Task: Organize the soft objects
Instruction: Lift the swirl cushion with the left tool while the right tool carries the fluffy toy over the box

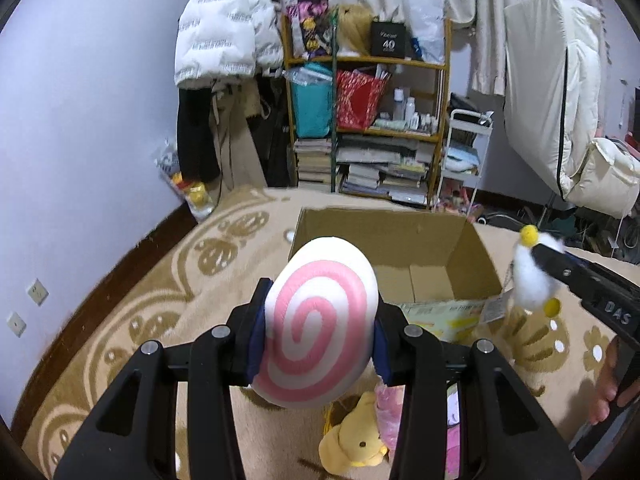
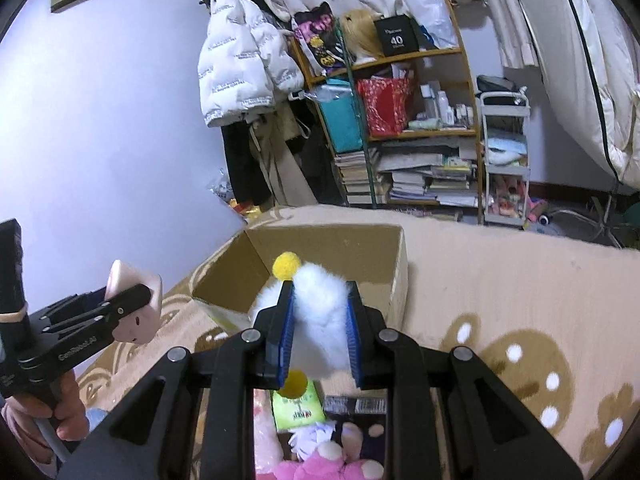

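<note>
Firstly, in the left wrist view the left gripper is clenched on a round white plush with a pink spiral; its two blue-padded jaws press the plush from both sides in the centre of the frame, and the plush is lifted above the carpet. In the right wrist view the right gripper grasps a fluffy white toy between its blue pads; a yellow pompom stands on top of the toy and a second one hangs under it, at the lower centre.

Behind both held toys, in the middle of each frame, an open cardboard box stands on the beige patterned carpet; the part of its inside that shows is bare cardboard. At the right edge of the left view the right gripper appears with the fluffy toy, beside the box; at the left edge of the right view the left gripper appears with its plush.

At the bottom of the left view a yellow plush lies on the carpet; at the bottom of the right view a pink plush lies near a green tag.

In the upper centre a wooden shelf with books and bags stands against the wall; a white jacket hangs to the left of it.
</note>
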The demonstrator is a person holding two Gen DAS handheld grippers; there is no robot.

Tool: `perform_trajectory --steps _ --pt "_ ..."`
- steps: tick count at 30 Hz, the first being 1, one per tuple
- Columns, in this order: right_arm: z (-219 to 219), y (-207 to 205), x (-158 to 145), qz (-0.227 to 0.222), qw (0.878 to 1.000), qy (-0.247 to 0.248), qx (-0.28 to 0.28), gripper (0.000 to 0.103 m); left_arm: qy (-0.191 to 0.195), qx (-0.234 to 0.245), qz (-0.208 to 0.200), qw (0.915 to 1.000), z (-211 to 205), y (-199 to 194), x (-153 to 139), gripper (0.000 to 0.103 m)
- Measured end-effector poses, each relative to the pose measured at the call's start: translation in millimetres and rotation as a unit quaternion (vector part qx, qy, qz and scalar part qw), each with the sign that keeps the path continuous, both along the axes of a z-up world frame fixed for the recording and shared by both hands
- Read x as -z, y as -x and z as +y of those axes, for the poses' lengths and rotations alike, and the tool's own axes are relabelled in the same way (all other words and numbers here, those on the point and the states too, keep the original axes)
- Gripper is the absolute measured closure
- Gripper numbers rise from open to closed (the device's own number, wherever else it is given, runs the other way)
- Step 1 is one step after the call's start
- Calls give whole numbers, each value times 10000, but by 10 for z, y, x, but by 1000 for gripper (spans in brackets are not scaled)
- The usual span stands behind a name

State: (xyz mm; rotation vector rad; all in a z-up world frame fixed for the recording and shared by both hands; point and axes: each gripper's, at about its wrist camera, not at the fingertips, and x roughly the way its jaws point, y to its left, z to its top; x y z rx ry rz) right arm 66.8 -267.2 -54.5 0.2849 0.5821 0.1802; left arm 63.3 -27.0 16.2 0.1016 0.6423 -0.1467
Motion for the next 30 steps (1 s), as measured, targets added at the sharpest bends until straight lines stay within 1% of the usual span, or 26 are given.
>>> perform_trajectory --steps 6,12,16,19,22,30 --pt "108 -135 -103 -125 9997 147 -146 79 -17 94 -230 9997 -103 -158 -183 62" --pt "168 -298 -203 -284 9986 318 -298 79 -11 165 -310 9994 -175 -405 -187 61" --pt "156 -436 -252 -339 9981 354 -373 79 17 149 -327 9994 -169 -552 -137 61" --pt "89 -564 -270 -343 9982 273 -400 79 124 139 -302 9994 -144 -658 -88 61" --pt "63 -641 -259 -334 9982 303 -399 79 220 132 -272 9993 -130 -733 -15 60" --pt "-46 -854 -23 -130 9993 242 -271 78 199 217 -126 9995 -190 -905 236 60"
